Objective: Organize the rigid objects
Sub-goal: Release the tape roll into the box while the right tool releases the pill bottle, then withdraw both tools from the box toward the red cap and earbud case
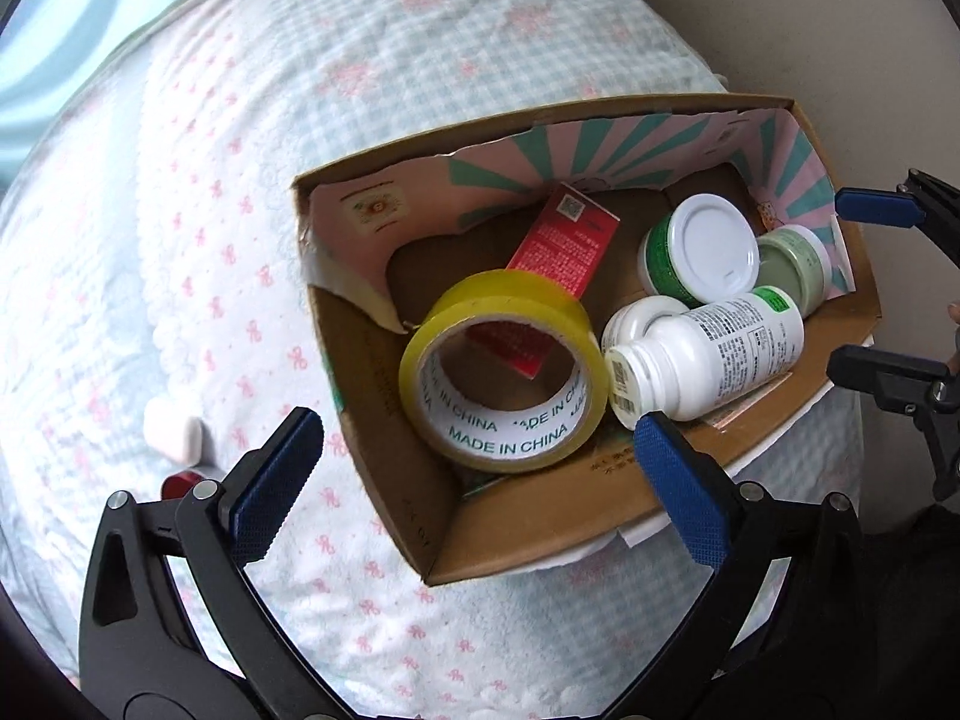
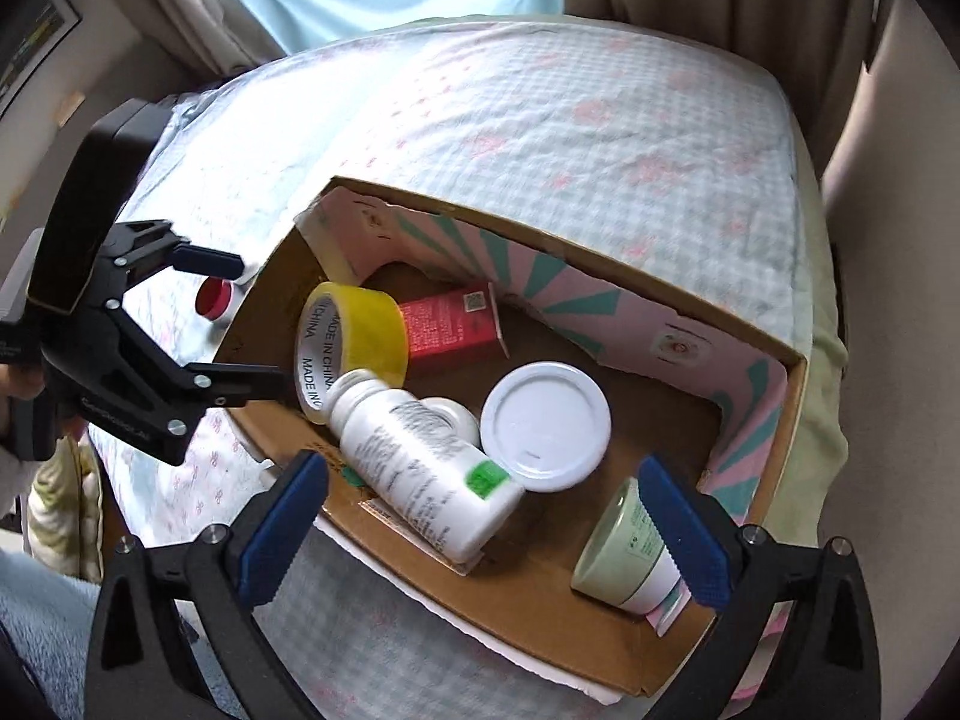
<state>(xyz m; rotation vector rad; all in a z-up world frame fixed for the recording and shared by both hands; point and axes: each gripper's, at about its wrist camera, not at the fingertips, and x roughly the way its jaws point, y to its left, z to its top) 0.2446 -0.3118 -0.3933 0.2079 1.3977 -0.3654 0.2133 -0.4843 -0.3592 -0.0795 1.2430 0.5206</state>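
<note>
On the checked bedspread (image 1: 420, 60) sat the cardboard box (image 1: 540, 540); left gripper (image 1: 480, 474) hovered agape at six o'clock, right gripper (image 2: 480, 522) likewise, both empty.

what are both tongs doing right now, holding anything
Left tongs: open, empty, above the cardboard box by the yellow tape roll.
Right tongs: open, empty, above the box.

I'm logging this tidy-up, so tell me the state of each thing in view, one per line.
Cardboard box: open-topped, on the bed.
Yellow tape roll: tilted in the box, against the red carton.
White bottle: uncapped, on its side.
White-lidded jar: closed.
Pale green jar: tipped over.
Left tongs: open, empty.
Right tongs: open, empty.
</note>
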